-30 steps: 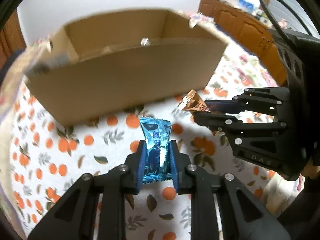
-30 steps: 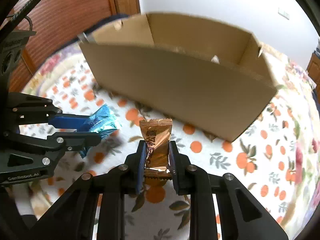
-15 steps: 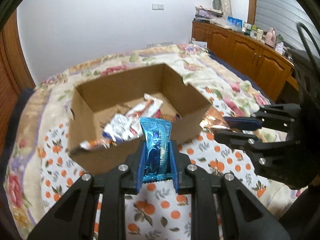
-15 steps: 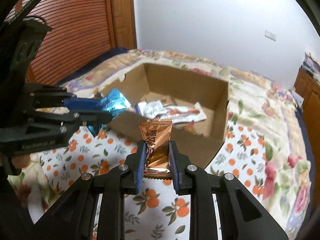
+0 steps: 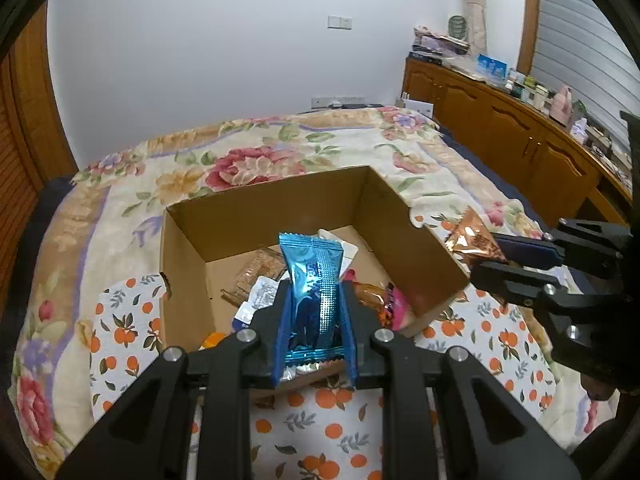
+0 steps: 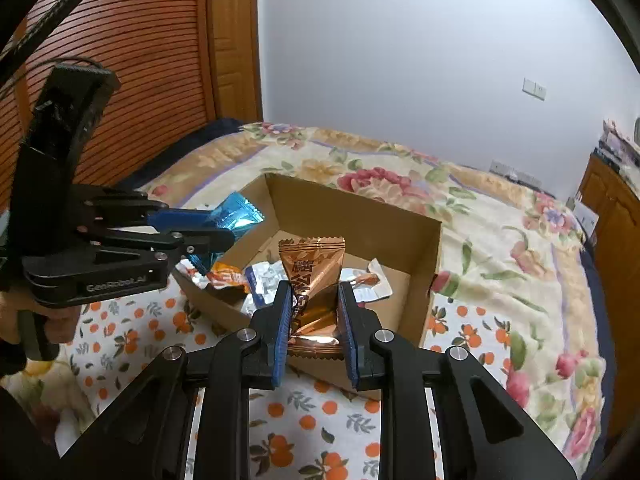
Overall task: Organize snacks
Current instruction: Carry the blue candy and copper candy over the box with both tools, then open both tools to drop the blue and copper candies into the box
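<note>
Gripping a blue snack packet [image 5: 314, 296] in the left gripper [image 5: 315, 332] and a copper candy wrapper [image 6: 313, 292] in the right gripper [image 6: 315, 320], above a cardboard box [image 5: 396, 216] of snacks on a floral bedspread [image 5: 256, 160].

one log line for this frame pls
left gripper: shut on blue packet | right gripper: shut on bronze packet | cardboard box: open, holds snacks

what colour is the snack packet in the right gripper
Shiny copper-brown snack packet, clearest in the right wrist view.
</note>
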The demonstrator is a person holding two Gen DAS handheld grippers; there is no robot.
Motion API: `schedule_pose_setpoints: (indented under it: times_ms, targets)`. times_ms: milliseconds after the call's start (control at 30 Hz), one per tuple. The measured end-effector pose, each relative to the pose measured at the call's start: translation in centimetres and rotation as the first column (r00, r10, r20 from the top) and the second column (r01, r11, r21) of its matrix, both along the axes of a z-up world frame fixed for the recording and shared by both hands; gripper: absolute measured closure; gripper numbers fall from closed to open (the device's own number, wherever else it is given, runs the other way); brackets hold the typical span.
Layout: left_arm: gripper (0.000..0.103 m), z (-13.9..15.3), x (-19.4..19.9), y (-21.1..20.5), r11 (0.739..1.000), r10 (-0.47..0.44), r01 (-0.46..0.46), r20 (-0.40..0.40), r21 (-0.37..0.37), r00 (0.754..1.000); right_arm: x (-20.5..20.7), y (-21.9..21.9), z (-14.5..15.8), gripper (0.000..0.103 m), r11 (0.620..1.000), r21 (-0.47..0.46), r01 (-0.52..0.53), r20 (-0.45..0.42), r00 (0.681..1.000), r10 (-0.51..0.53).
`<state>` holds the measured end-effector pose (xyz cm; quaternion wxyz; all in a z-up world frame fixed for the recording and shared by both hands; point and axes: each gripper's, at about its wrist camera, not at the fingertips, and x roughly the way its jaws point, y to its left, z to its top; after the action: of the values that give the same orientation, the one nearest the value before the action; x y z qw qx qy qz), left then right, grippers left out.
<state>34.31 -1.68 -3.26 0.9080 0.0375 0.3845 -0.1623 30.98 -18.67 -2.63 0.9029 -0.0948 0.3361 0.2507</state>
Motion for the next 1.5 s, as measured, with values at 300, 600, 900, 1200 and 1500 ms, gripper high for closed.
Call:
schedule_pose_setpoints:
  times_ms: [300,600,900,1200,1500]
  targets:
    - [0.083,-4.1,3.5,1.2,0.999,0.036,-0.037,-0.062,-0.010,0.997,4.0,1.3,-3.3,0.082,1.000,-0.022,0.001,-0.059,0.998,-0.003]
    - [0.083,-7.1,5.4,1.9,0.998,0.046,-0.049,-0.098,-0.025,0.994,7.6,2.2,-8.0,0.082,0.999,-0.010,0.031,-0.148,0.989,-0.032]
    - [0.083,-7.7,5.7,2.0,0.998,0.049,-0.052,-0.103,-0.029,0.993,8.6,2.5,-9.4,0.082,0.998,-0.022,0.053,-0.166,0.985,-0.056]
    - [0.079,-7.7,5.7,2.0,0.998,0.057,-0.060,-0.094,-0.028,0.994,8.9,2.4,-9.9,0.081,0.997,-0.022,0.068,-0.174,0.982,-0.071]
    - [0.052,-7.1,5.2,2.1,0.996,0.087,-0.089,-0.073,-0.026,0.994,8.7,2.2,-9.9,0.069,0.996,-0.016,0.092,-0.157,0.983,-0.093]
